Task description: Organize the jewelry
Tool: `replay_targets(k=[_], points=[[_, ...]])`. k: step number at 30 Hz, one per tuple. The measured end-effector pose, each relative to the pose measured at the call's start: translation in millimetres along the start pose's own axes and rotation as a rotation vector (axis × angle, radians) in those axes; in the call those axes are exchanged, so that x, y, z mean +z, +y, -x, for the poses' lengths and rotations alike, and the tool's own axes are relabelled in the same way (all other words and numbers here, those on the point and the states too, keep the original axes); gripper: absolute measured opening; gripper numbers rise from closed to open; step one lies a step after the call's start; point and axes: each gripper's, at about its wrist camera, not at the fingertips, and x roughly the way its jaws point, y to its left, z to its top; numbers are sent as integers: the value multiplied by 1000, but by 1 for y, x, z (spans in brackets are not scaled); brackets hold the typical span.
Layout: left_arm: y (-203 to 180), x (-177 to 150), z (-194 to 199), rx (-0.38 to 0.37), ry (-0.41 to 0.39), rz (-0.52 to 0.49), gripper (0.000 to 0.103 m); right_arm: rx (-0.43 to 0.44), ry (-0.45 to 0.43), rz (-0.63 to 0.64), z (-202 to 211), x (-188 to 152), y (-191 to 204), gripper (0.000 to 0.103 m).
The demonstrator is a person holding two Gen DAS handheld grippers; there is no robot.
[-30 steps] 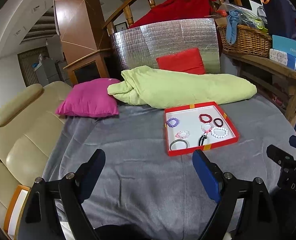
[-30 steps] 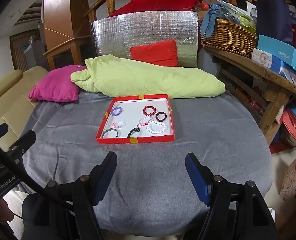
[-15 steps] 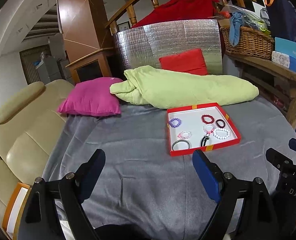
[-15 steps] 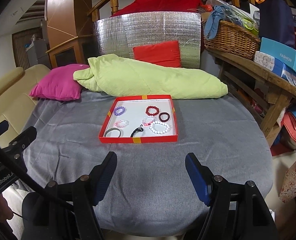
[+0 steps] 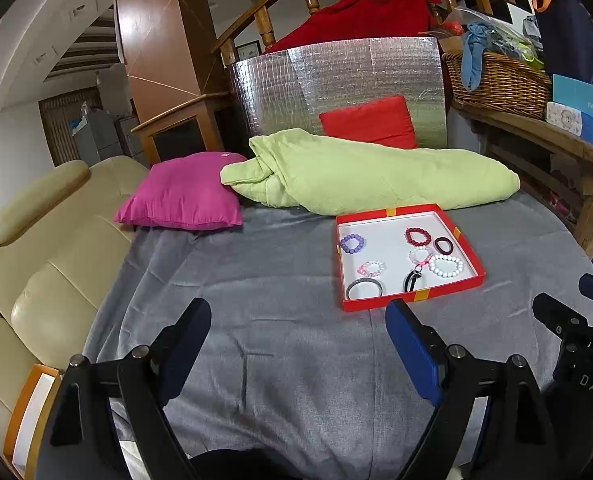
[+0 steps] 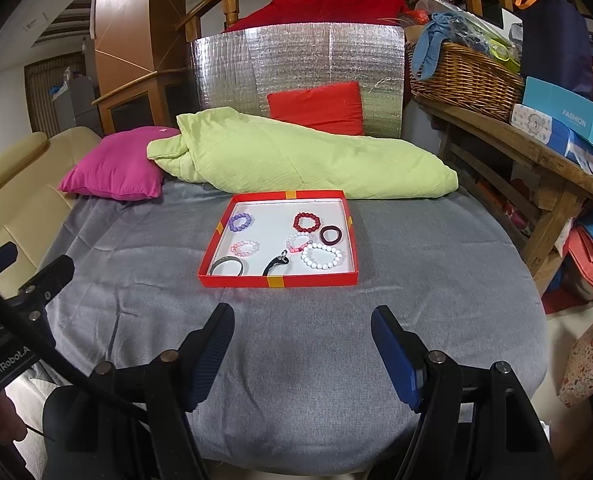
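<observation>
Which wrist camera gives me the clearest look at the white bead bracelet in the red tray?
The right wrist view: the white bead bracelet sits near the frame's centre, fully visible in the red tray. The left wrist view also shows the whole bracelet, but off to the right and slightly smaller.

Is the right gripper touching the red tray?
Apart. The right wrist view shows bare grey cloth between the open right gripper and the red tray.
</observation>
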Motion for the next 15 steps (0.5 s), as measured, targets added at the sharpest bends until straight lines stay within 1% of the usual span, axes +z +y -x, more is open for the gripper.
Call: replay_targets(k=[15], points=[[5,-1,-1,3,-1,12,89,-4,-1,8,-2,2,6,74]])
